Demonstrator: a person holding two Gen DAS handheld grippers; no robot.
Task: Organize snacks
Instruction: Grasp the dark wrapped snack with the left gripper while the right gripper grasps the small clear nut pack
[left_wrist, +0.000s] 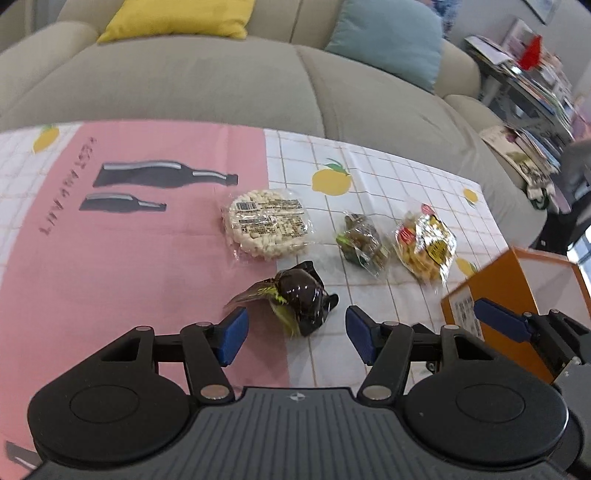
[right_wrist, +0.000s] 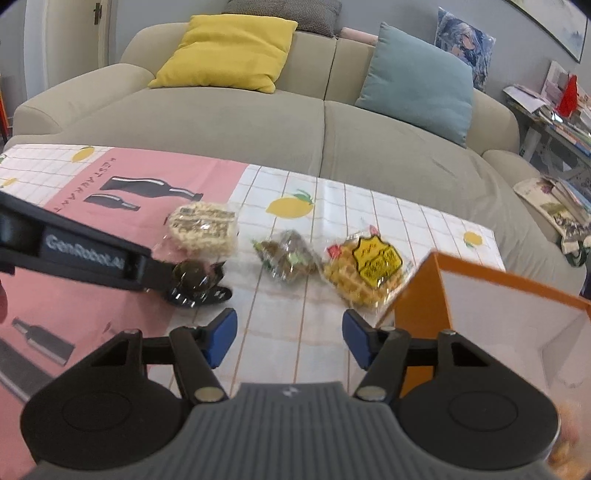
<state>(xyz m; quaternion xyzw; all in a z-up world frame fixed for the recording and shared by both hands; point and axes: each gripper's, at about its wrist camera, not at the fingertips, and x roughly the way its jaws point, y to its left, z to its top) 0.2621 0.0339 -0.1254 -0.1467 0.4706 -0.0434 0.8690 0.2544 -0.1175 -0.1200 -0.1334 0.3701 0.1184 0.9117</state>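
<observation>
Several wrapped snacks lie on the tablecloth: a round puffed rice cake (left_wrist: 266, 228) (right_wrist: 203, 229), a dark glossy snack (left_wrist: 301, 297) (right_wrist: 195, 282), a brown-green packet (left_wrist: 362, 242) (right_wrist: 290, 256) and a waffle with a yellow label (left_wrist: 424, 243) (right_wrist: 365, 273). An open orange box (left_wrist: 498, 291) (right_wrist: 491, 317) stands at the right. My left gripper (left_wrist: 295, 334) is open, its fingers just short of the dark snack on either side. My right gripper (right_wrist: 288, 339) is open and empty, near the box's left wall; its blue fingertip (left_wrist: 498, 321) shows in the left wrist view.
The pink and white-grid tablecloth (left_wrist: 110, 266) (right_wrist: 295, 332) covers the table. A beige sofa (right_wrist: 295, 122) with a yellow cushion (right_wrist: 225, 51) and a teal cushion (right_wrist: 417, 81) stands behind. Stacked books and magazines (right_wrist: 554, 195) lie at the right.
</observation>
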